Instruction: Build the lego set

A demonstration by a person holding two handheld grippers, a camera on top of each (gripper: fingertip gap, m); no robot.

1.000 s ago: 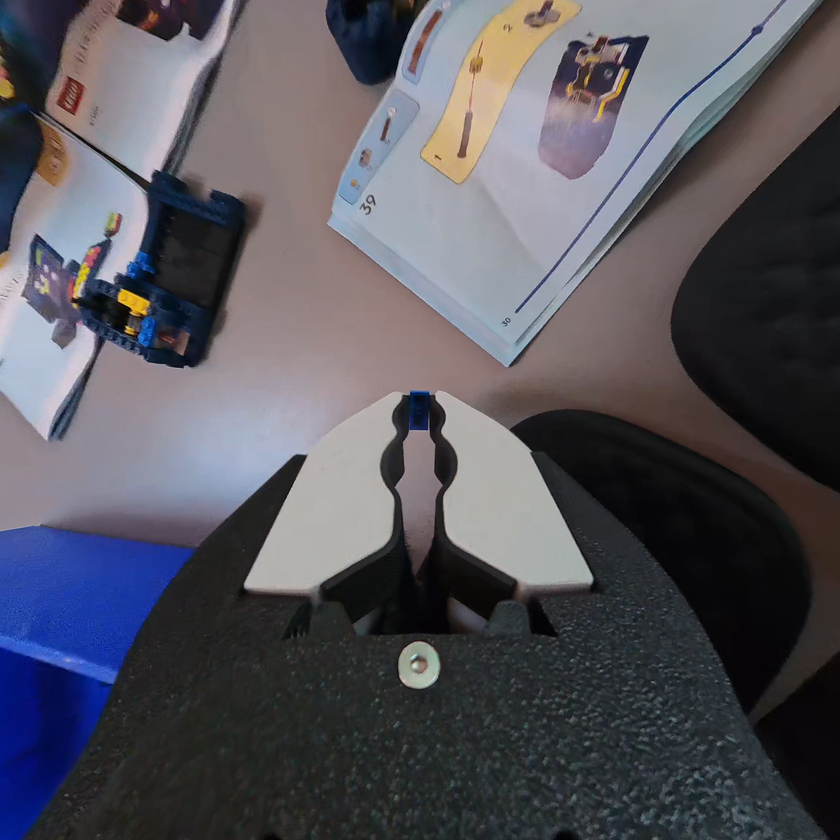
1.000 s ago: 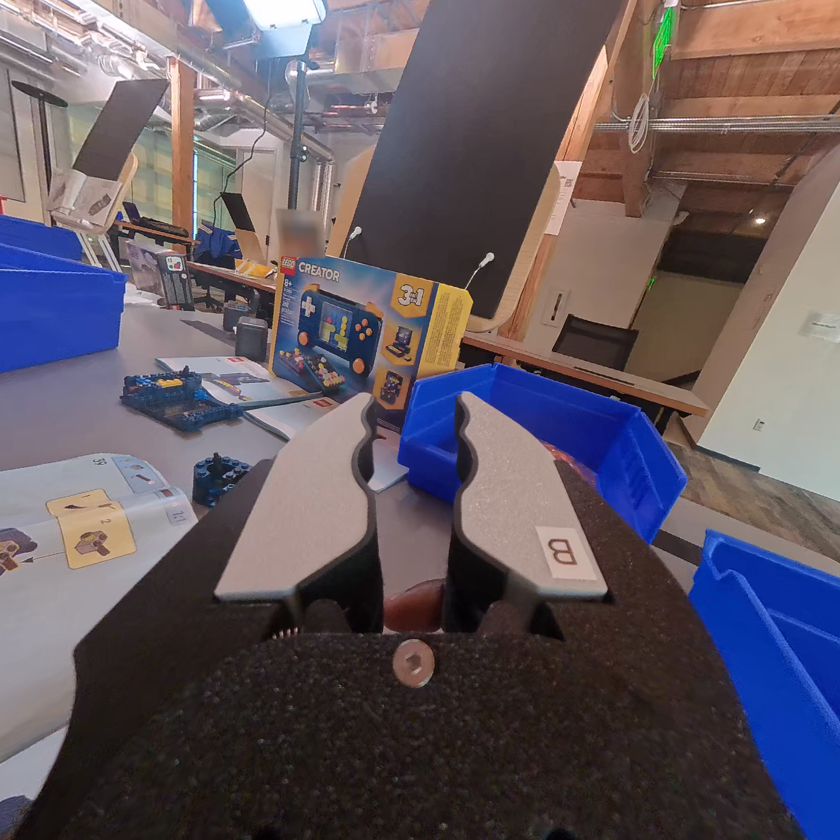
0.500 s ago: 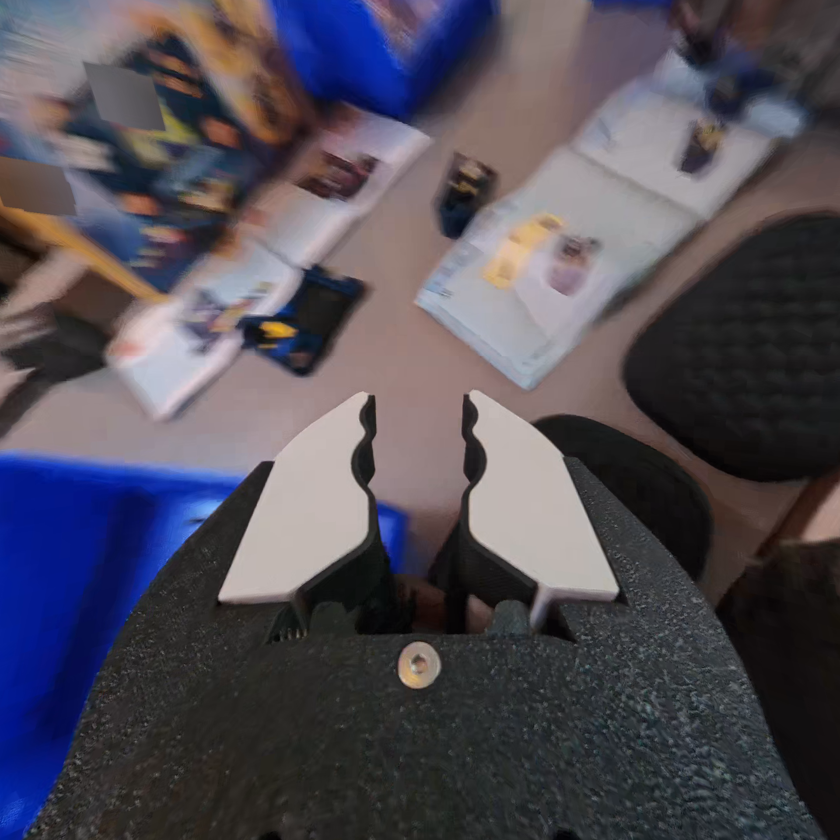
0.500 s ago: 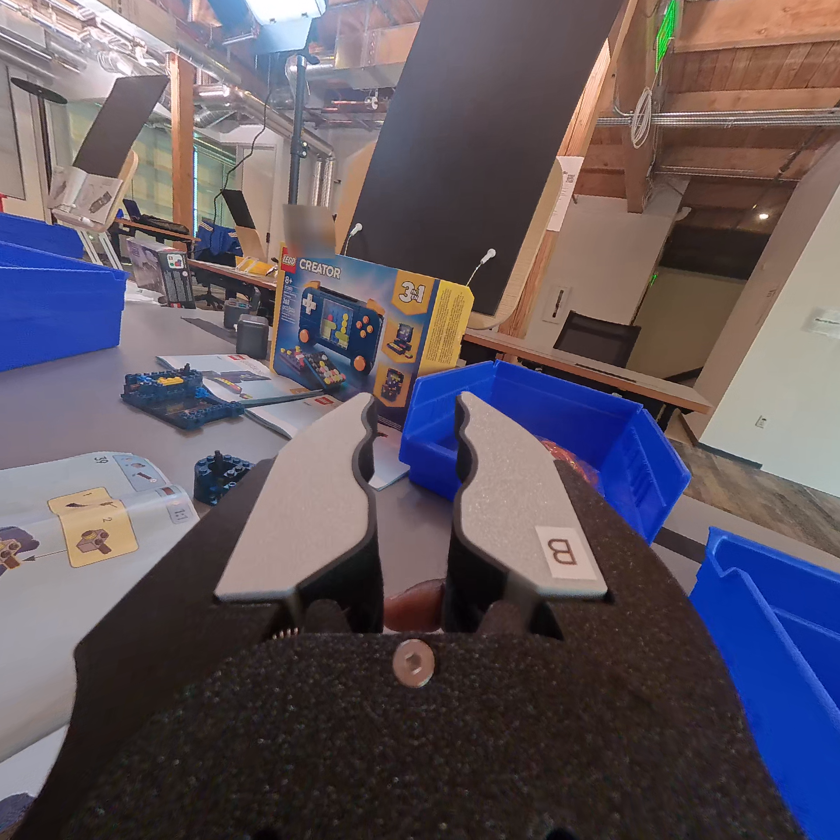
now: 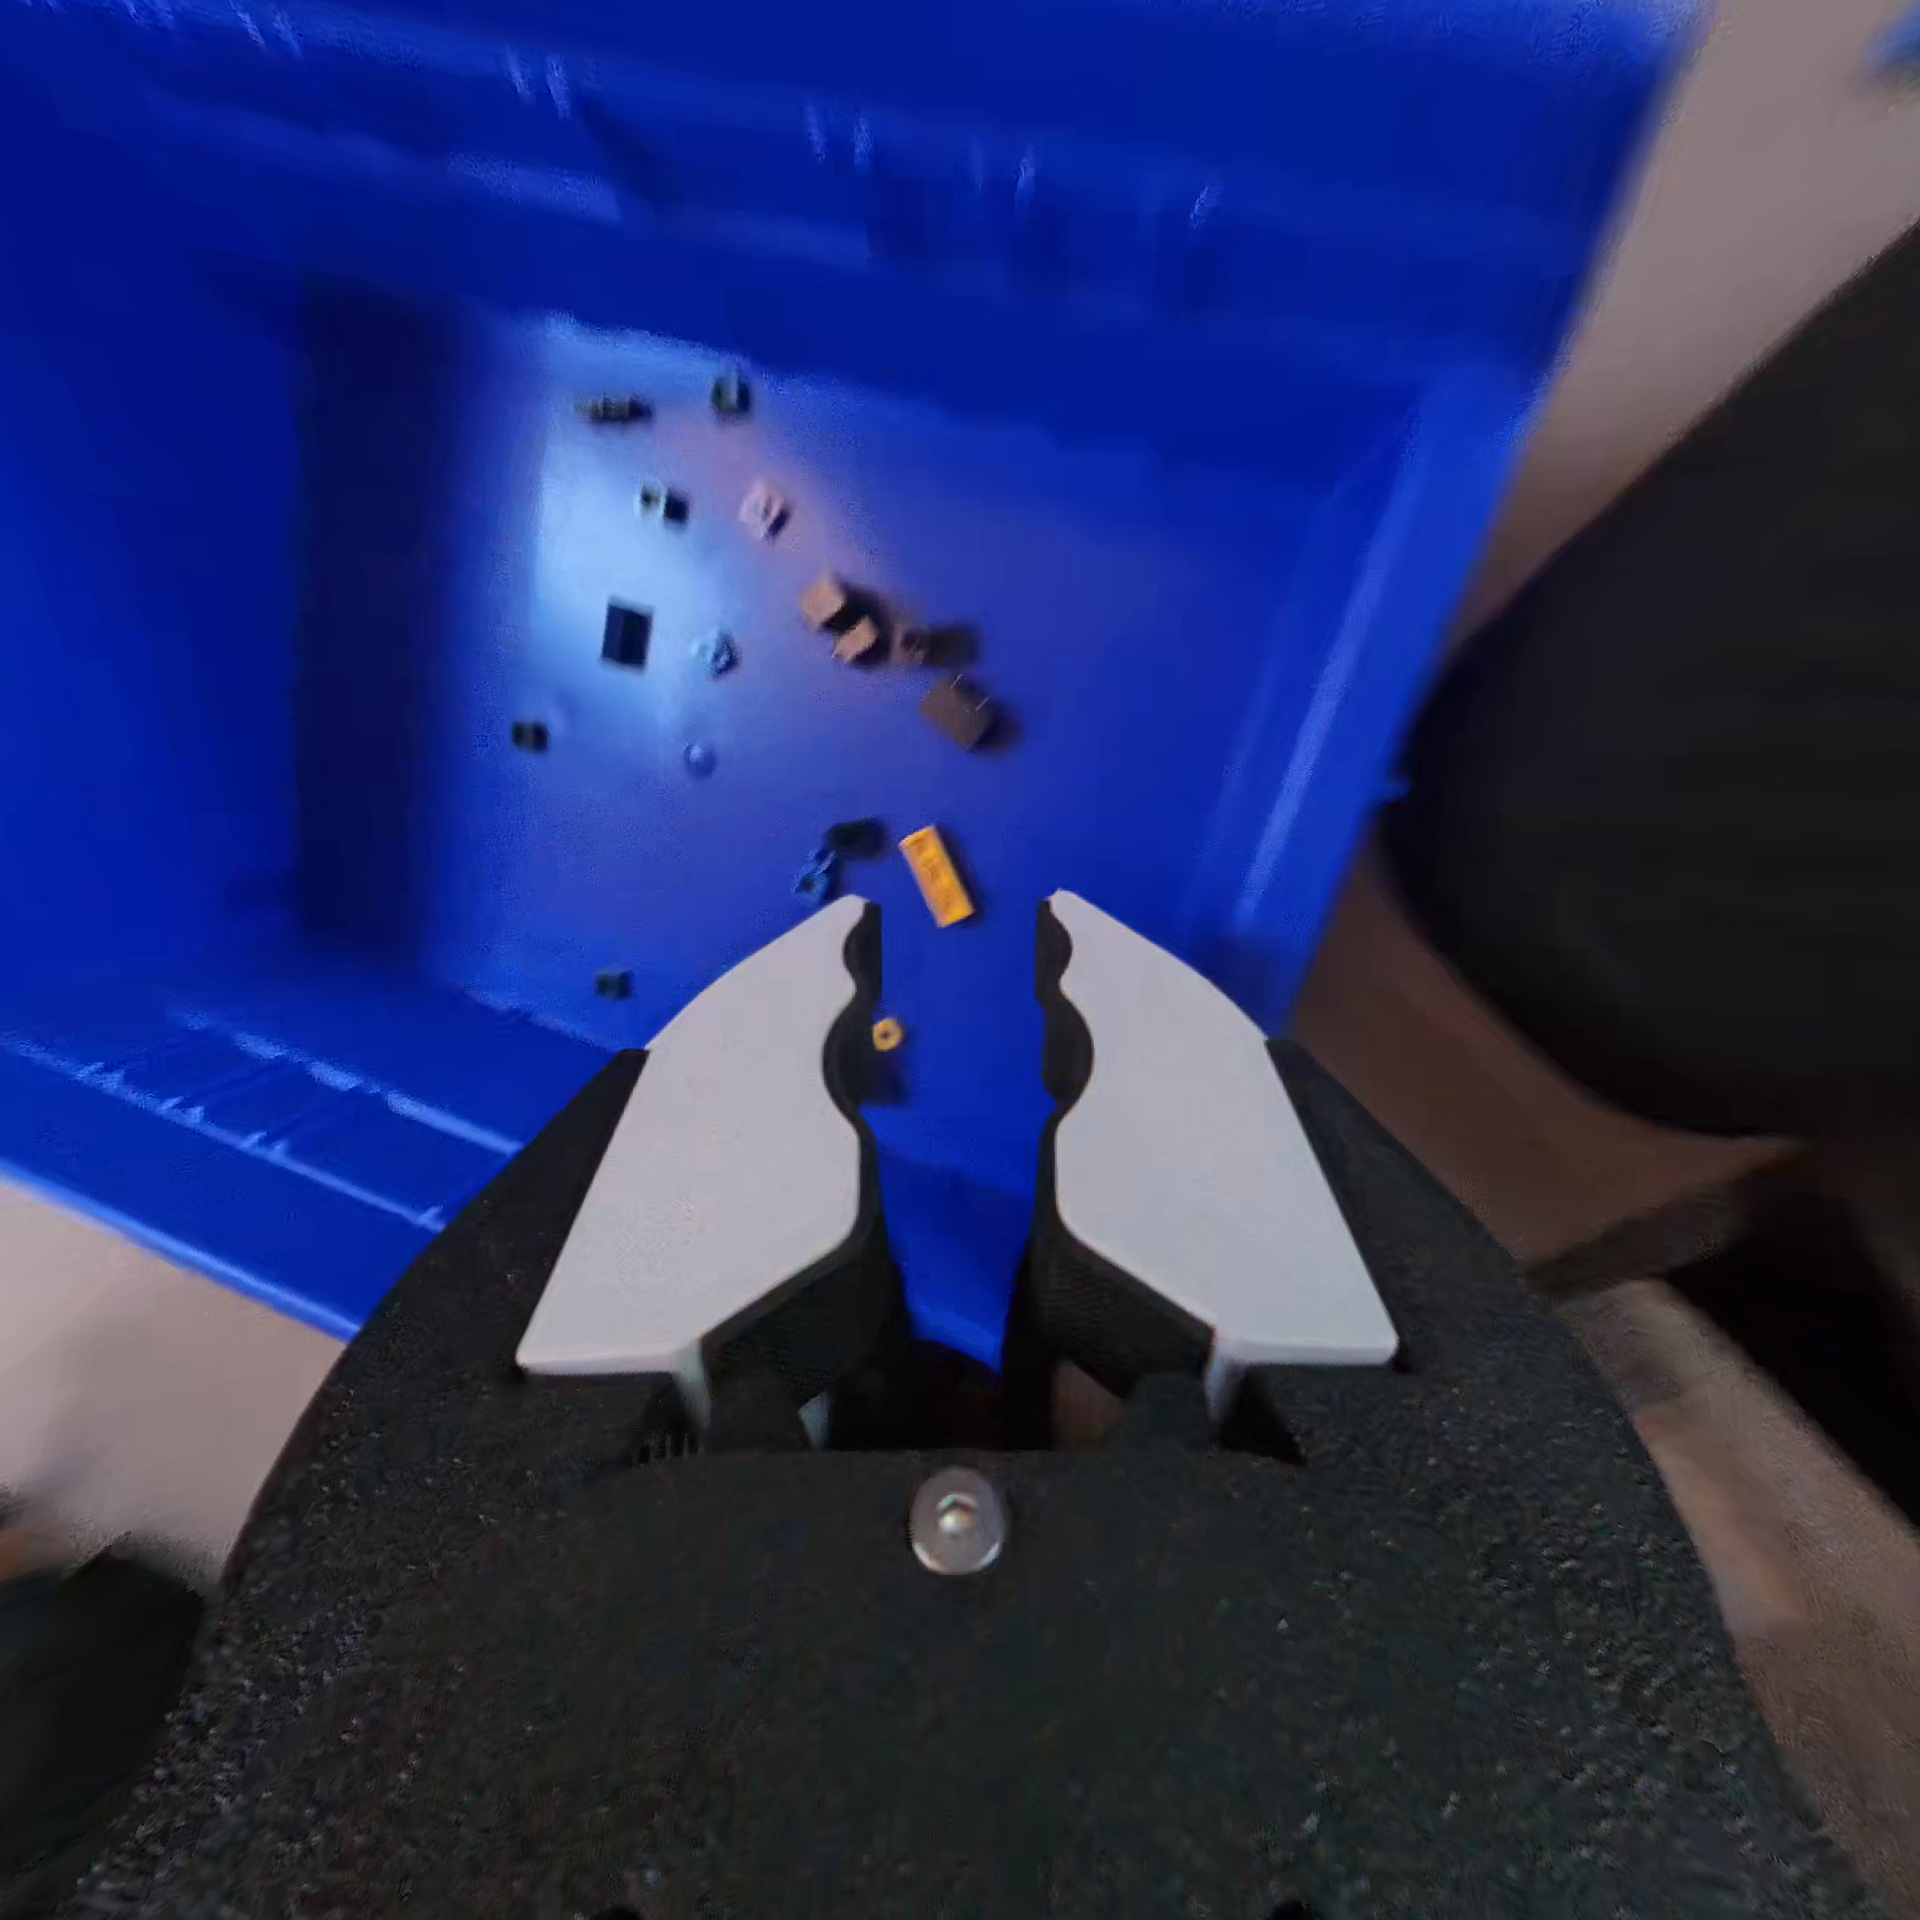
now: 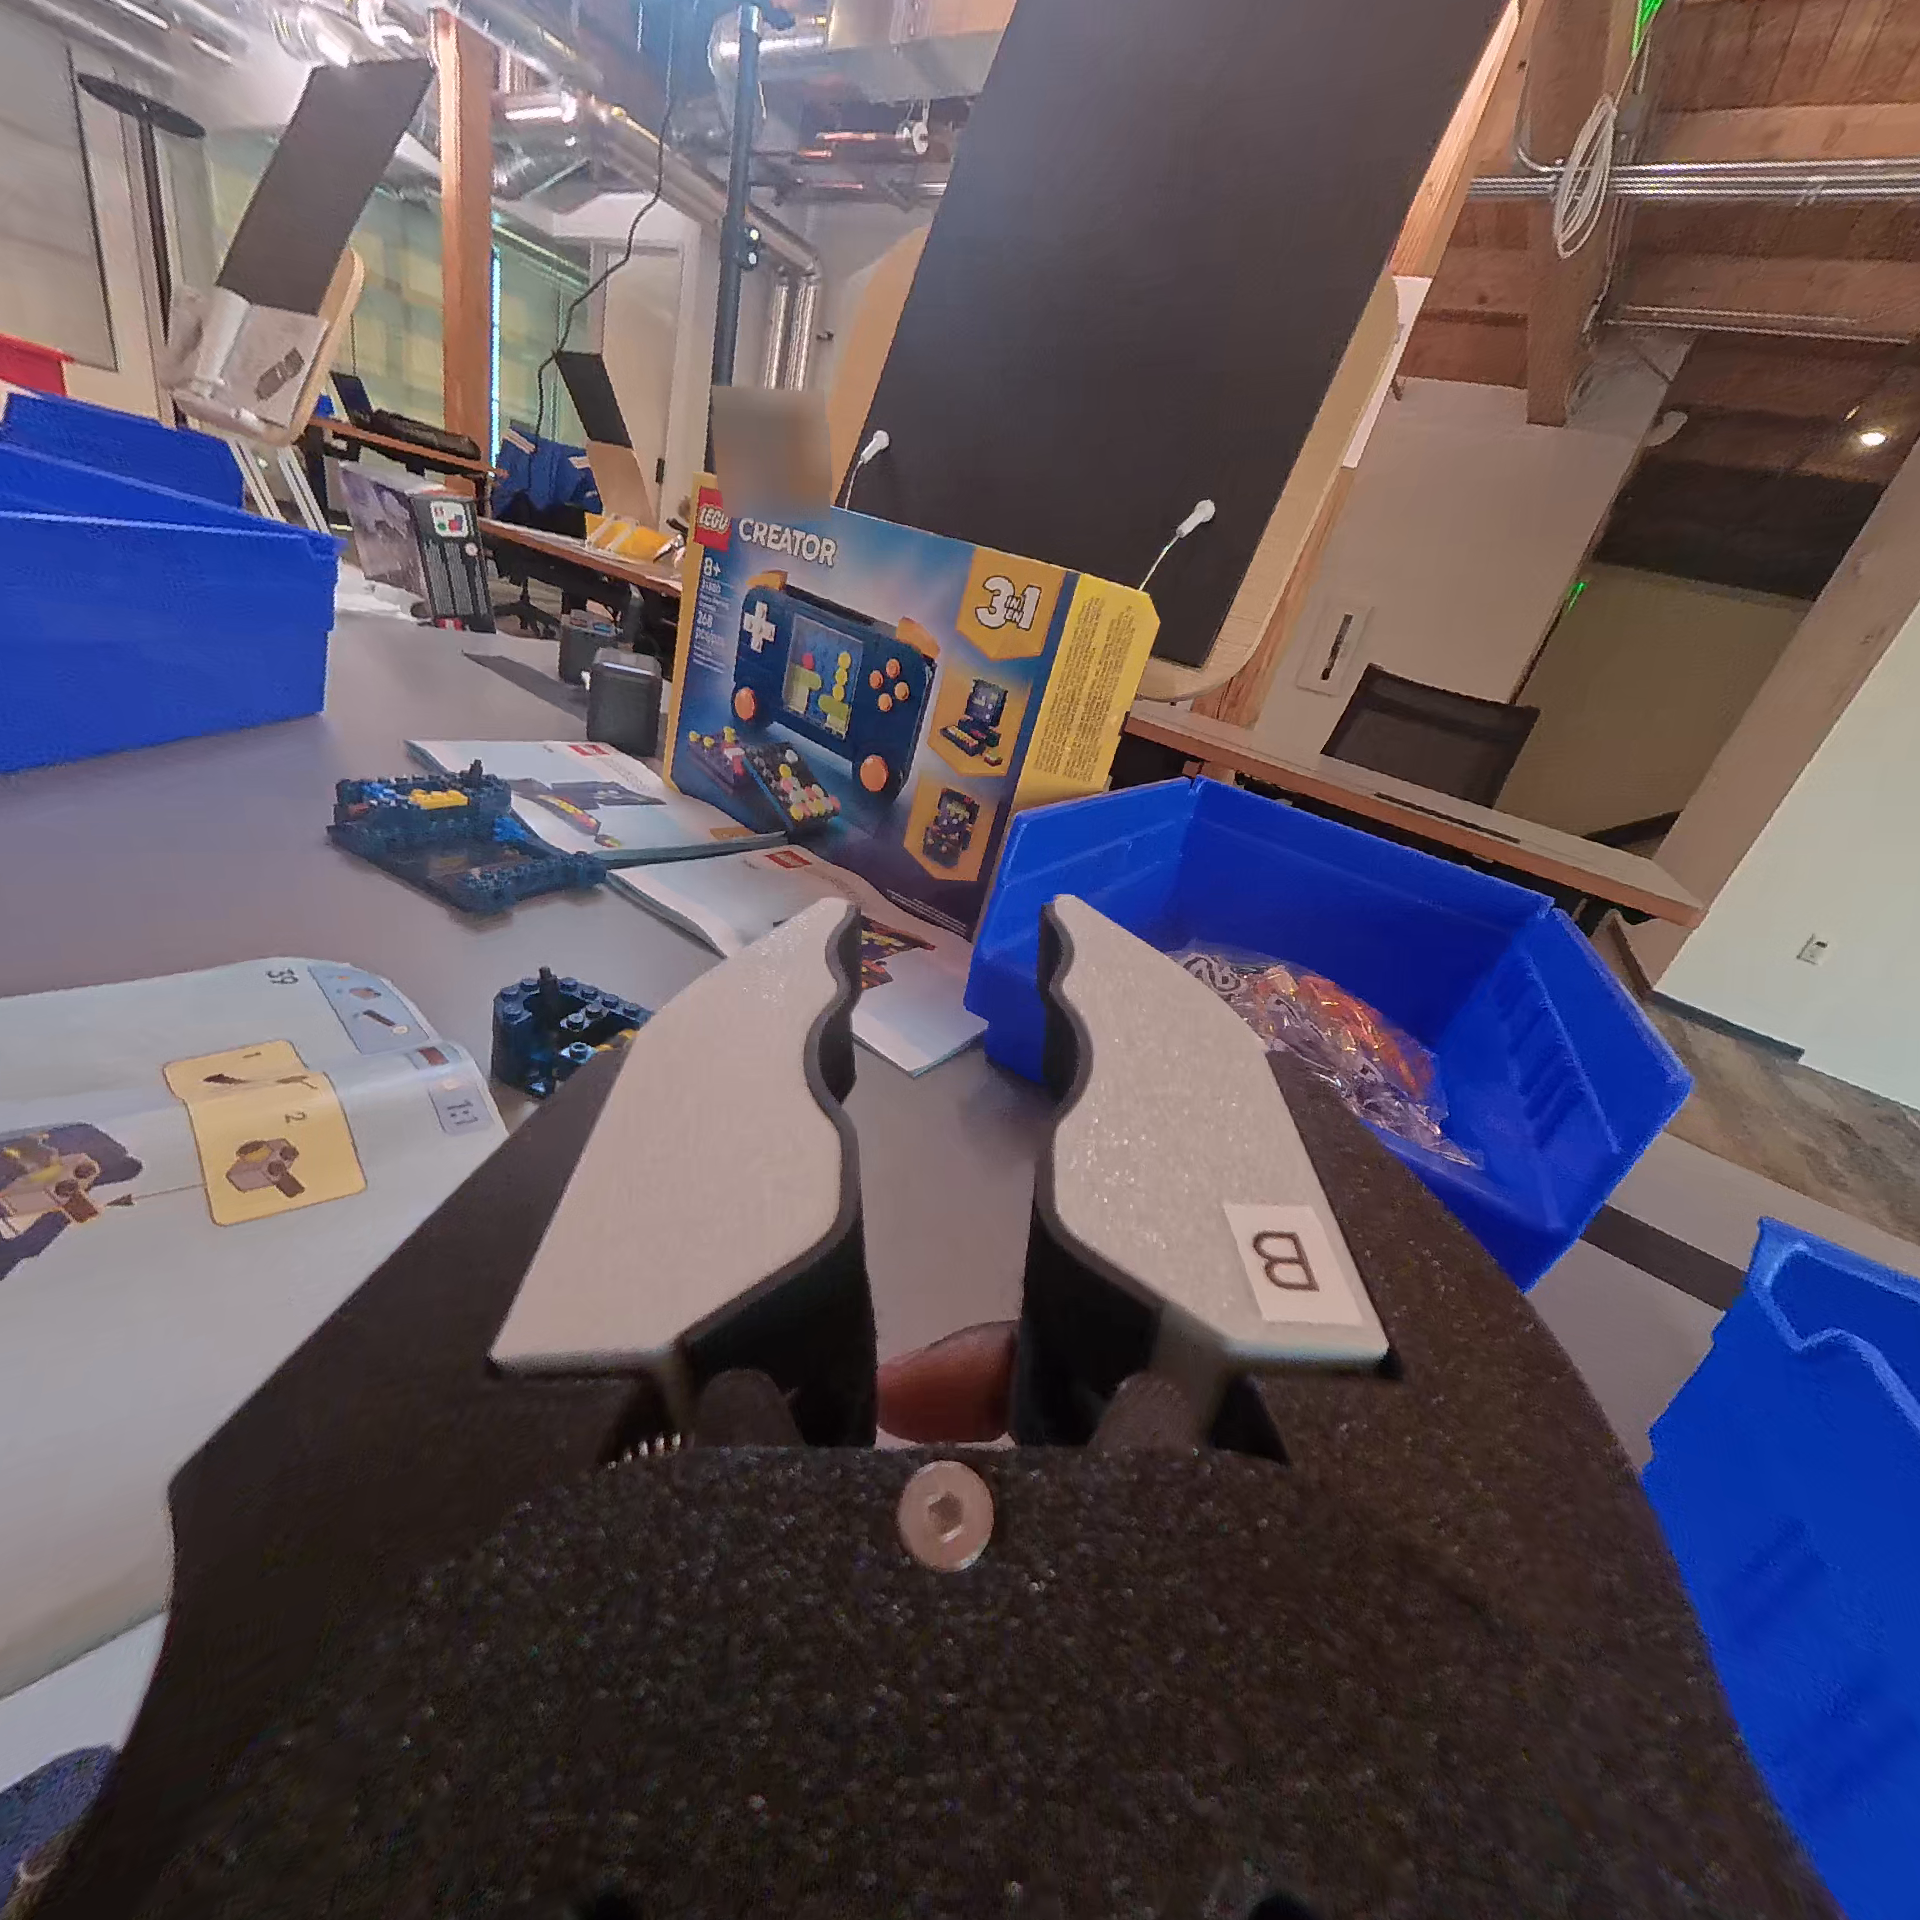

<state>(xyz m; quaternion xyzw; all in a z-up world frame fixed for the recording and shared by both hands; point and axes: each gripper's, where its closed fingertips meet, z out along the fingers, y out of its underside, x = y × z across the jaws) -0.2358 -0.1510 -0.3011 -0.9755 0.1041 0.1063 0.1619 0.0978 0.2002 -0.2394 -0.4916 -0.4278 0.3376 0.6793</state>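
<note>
Left wrist view looks down into a blue bin (image 5: 1351,665) with small bricks on its floor. The left gripper (image 5: 956,914) has its fingers apart with nothing in them. A yellow brick (image 5: 935,875) lies just past the tips at 12 o'clock. Right wrist view shows the right gripper (image 6: 948,914) with fingers apart and bare, above the grey worktop (image 6: 208,862). A second blue bin (image 6: 1351,894) with a plastic bag sits at 1 o'clock, a toy box (image 6: 894,686) at 12 o'clock, and an open booklet (image 6: 156,1122) at 9 o'clock.
</note>
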